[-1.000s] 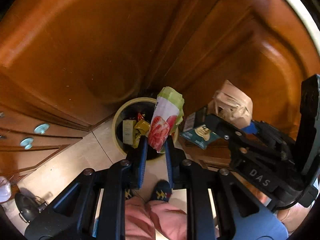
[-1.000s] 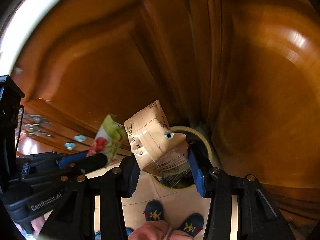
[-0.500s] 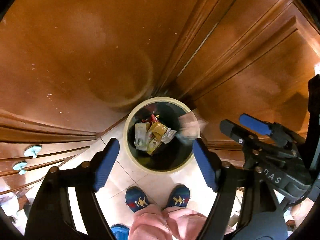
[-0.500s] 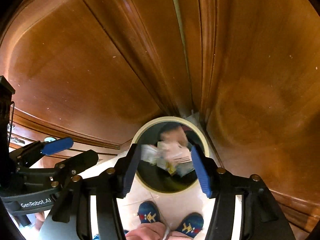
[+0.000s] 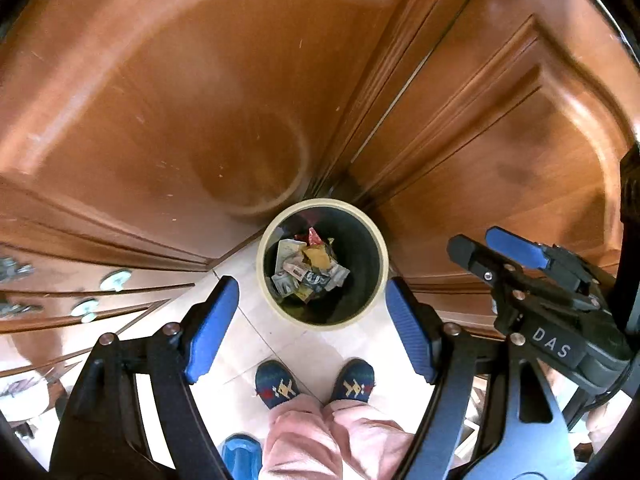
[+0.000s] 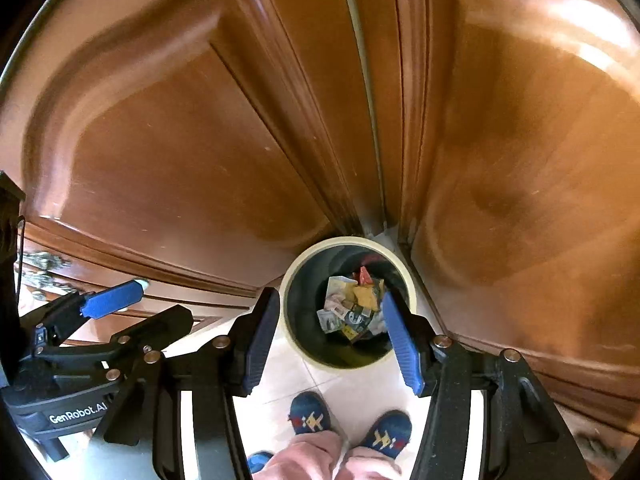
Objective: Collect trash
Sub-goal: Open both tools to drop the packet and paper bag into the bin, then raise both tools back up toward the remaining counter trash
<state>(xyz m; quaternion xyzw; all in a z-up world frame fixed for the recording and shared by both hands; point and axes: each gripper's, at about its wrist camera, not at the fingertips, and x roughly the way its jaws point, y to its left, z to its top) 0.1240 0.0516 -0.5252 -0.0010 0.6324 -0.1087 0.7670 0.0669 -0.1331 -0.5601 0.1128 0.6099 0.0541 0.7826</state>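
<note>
Looking down into the round cream-rimmed bin (image 5: 383, 258), both views showed the trash (image 5: 308, 270) lying heaped at its bottom. Above the bin, the left gripper (image 5: 310, 332) hung with its blue-padded fingers (image 5: 210, 326) spread wide and nothing between them. Beside it, also above the bin, the right gripper (image 6: 330, 338) likewise had its fingers (image 6: 402, 346) spread and bare. Behind the bin stood wooden cabinet doors (image 6: 192, 152); just before it, the person's slippered feet (image 5: 354, 380) rested on pale floor tile (image 5: 312, 354).

The right gripper (image 6: 328, 336) is wide open above the round bin (image 6: 294, 280). Trash (image 6: 352, 308), maybe crumpled wrappers, lies inside.
</note>
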